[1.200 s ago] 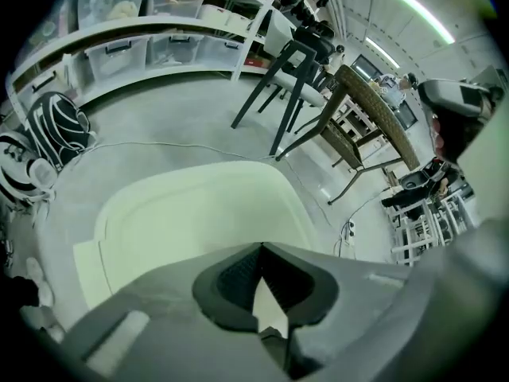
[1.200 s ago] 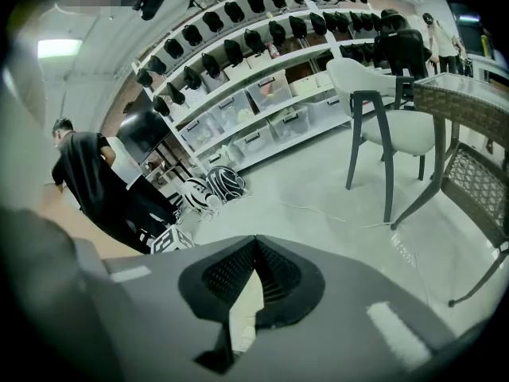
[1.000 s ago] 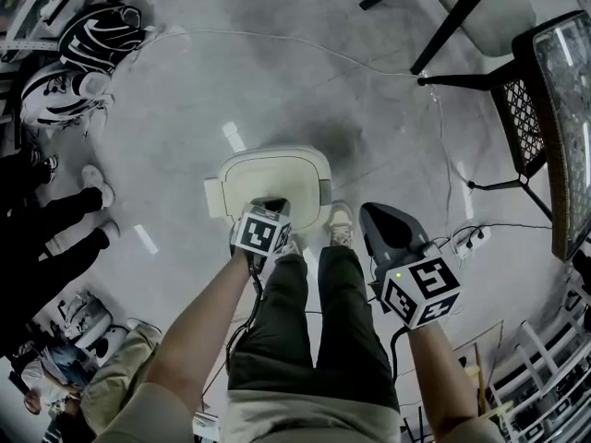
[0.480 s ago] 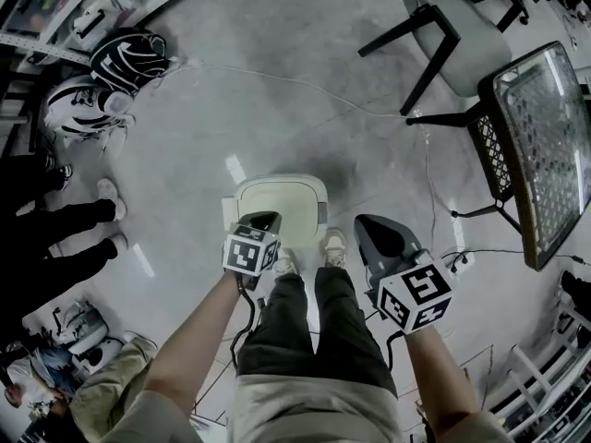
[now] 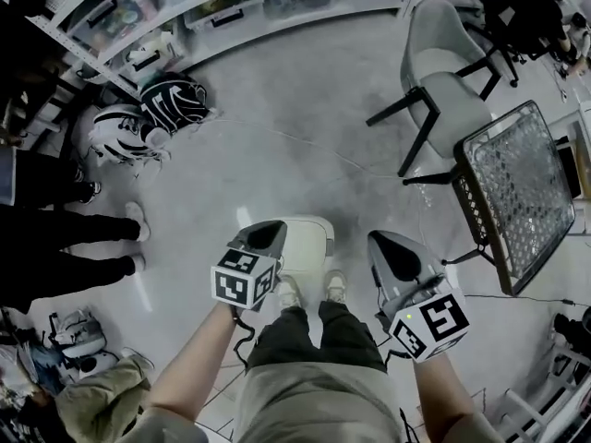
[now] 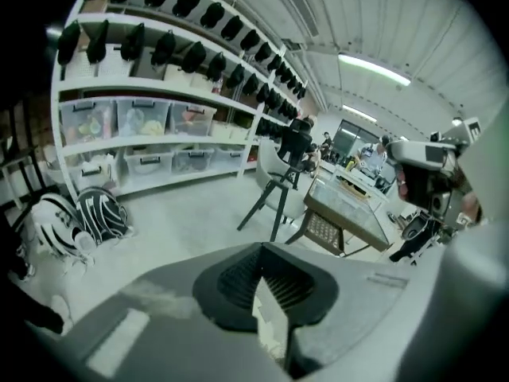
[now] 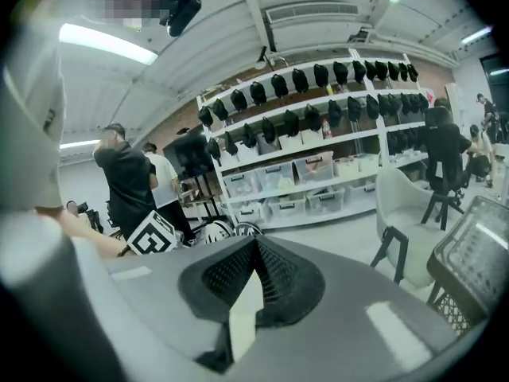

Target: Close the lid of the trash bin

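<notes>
Two grippers are held low in the head view, one on either side of the person's legs. The left gripper [image 5: 265,236] is seen with its fingers [image 6: 237,281] pressed together and nothing between them. The fingers [image 7: 227,273] of the right gripper [image 5: 392,252] are likewise closed on nothing. The trash bin [image 5: 309,247] stands on the floor [image 5: 277,164] at the lower centre of the frame, just above the person's shoes [image 5: 334,284], with its white lid [image 5: 312,233] lying flat and shut. Its left edge is overlapped by the left gripper. A chair [image 5: 443,81] and a mesh-topped desk [image 5: 517,192] are seen at the right.
</notes>
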`<control>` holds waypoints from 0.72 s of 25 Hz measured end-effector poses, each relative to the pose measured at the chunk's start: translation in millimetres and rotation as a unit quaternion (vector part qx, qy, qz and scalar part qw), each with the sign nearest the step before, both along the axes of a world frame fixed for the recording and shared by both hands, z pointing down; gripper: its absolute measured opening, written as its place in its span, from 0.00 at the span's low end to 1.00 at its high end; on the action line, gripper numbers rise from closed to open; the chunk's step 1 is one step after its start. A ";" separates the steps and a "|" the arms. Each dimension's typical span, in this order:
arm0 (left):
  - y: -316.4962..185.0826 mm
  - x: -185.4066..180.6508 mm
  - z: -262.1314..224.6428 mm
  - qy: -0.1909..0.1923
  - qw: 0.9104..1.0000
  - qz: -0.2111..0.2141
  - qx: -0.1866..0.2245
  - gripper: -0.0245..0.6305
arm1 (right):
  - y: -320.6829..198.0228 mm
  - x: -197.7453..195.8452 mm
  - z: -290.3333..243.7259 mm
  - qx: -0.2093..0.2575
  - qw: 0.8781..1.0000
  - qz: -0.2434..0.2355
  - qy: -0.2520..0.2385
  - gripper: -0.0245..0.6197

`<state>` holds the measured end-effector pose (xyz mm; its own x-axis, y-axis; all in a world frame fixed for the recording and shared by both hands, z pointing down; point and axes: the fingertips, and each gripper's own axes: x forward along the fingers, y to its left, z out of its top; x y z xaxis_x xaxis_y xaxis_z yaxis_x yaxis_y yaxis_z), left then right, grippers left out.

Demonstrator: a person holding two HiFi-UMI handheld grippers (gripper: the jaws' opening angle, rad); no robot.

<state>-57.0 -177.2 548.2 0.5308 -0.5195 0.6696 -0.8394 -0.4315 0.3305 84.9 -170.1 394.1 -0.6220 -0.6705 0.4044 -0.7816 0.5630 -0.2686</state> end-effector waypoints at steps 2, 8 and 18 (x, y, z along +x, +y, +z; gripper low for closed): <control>-4.1 -4.8 -47.0 0.003 0.999 -0.001 0.038 0.04 | -0.8 -6.1 -35.2 0.027 1.000 -0.006 -0.005 0.04; -2.6 -19.4 -171.4 0.006 0.991 -0.012 0.136 0.04 | 5.5 -19.1 -131.6 0.101 0.994 -0.023 -0.026 0.04; 44.9 -26.3 -323.3 -0.024 0.952 -0.026 0.305 0.04 | 39.3 -25.7 -235.2 0.226 0.972 -0.045 -0.034 0.04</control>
